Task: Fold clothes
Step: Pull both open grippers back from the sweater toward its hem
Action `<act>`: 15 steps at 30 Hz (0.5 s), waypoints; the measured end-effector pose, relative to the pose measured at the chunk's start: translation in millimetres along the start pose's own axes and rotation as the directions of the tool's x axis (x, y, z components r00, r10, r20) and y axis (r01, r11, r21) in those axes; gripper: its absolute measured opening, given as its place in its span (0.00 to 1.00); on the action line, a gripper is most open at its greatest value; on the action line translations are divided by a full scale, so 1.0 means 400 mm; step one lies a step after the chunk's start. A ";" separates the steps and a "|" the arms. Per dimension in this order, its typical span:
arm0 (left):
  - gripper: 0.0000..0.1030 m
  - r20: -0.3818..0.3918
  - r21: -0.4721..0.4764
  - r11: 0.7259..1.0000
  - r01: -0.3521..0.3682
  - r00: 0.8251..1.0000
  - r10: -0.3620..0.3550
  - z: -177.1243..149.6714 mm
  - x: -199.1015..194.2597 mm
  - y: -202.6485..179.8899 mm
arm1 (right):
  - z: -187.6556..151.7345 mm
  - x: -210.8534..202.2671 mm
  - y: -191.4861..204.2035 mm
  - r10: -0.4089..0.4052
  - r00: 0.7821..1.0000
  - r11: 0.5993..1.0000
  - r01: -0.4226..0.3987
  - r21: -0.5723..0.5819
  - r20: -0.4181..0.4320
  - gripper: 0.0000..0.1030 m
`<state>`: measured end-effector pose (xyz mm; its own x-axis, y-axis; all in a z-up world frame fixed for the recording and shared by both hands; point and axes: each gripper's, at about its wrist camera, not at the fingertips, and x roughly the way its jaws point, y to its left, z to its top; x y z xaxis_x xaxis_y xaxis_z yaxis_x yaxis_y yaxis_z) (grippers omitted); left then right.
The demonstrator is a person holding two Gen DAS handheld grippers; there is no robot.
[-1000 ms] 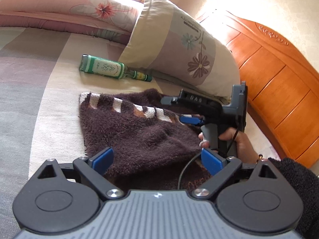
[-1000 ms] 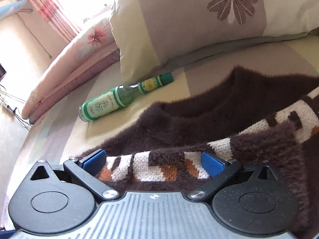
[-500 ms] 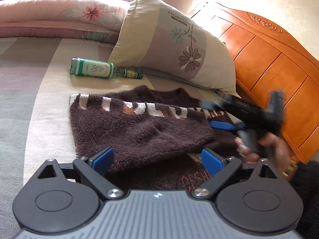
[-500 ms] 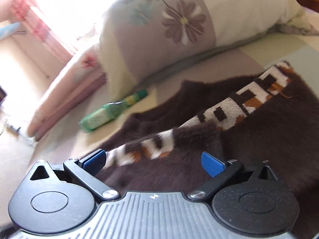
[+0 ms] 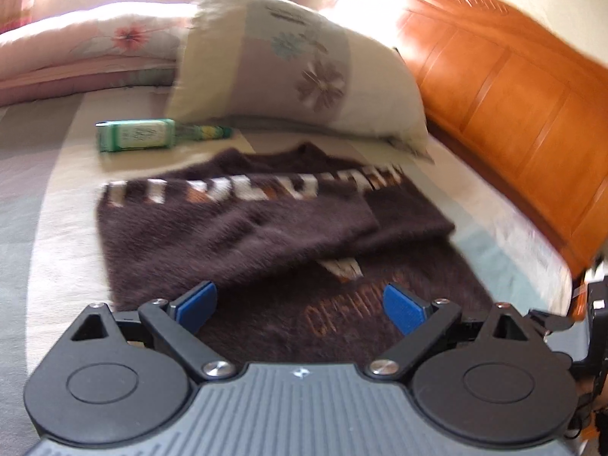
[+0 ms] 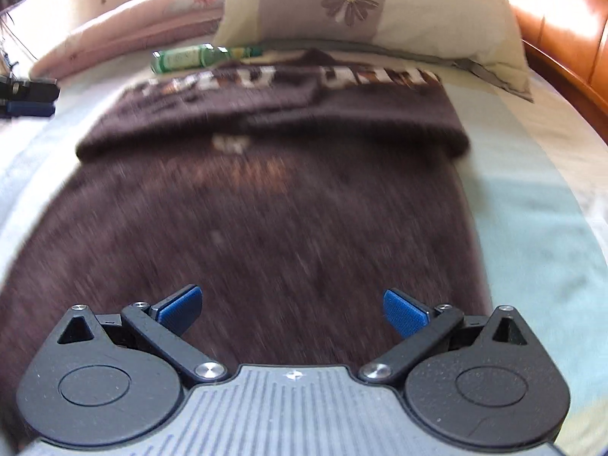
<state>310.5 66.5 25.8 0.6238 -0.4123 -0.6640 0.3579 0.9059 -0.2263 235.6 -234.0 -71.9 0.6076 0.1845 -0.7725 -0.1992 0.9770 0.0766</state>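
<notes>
A fuzzy dark brown sweater [image 5: 243, 228] with a white and orange patterned band lies flat on the bed, both sleeves folded across its chest. In the right wrist view the same sweater [image 6: 266, 209] fills the middle, its lower body toward me. My left gripper [image 5: 300, 304] is open above the sweater's lower left part, holding nothing. My right gripper [image 6: 290, 309] is open over the sweater's lower body, also holding nothing. Part of the right gripper's body [image 5: 592, 326] shows at the left view's right edge, and the left gripper's blue finger [image 6: 26, 108] at the right view's left edge.
A green glass bottle [image 5: 136, 138] lies on its side on the sheet beyond the sweater's collar. A floral pillow [image 5: 296, 72] leans behind it, with a pink folded quilt [image 5: 87, 49] to the left. The orange wooden headboard [image 5: 513, 114] runs along the right.
The right gripper pulled back from the sleeve near the collar toward the sweater's lower body, leaving the sleeve folded across. The left gripper also drew back a little. Both views are motion-blurred.
</notes>
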 end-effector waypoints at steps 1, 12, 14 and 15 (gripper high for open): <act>0.92 -0.017 0.033 0.999 -0.006 1.000 0.007 -0.010 0.015 -0.022 | -0.018 0.004 -0.001 -0.006 1.000 1.000 0.006 0.003 0.012 1.00; 0.92 -0.114 0.123 0.992 -0.008 0.993 0.022 -0.194 0.136 -0.144 | -0.083 0.011 0.012 -0.067 0.991 0.998 0.065 0.018 0.115 1.00; 0.92 -0.124 0.122 0.992 -0.016 0.992 0.031 -0.226 0.138 -0.146 | -0.089 0.010 0.015 -0.072 0.989 0.997 0.070 0.018 0.129 1.00; 0.92 -0.107 0.124 0.992 -0.031 0.993 0.044 -0.239 0.133 -0.149 | -0.090 0.010 0.015 -0.073 0.988 0.997 0.072 0.018 0.133 1.00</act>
<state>255.9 -0.1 -64.2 0.5612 -0.3591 -0.7457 0.4218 0.8993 -0.1157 209.1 -231.1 -97.2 0.7175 0.1251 -0.6853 -0.1416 0.9894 0.0323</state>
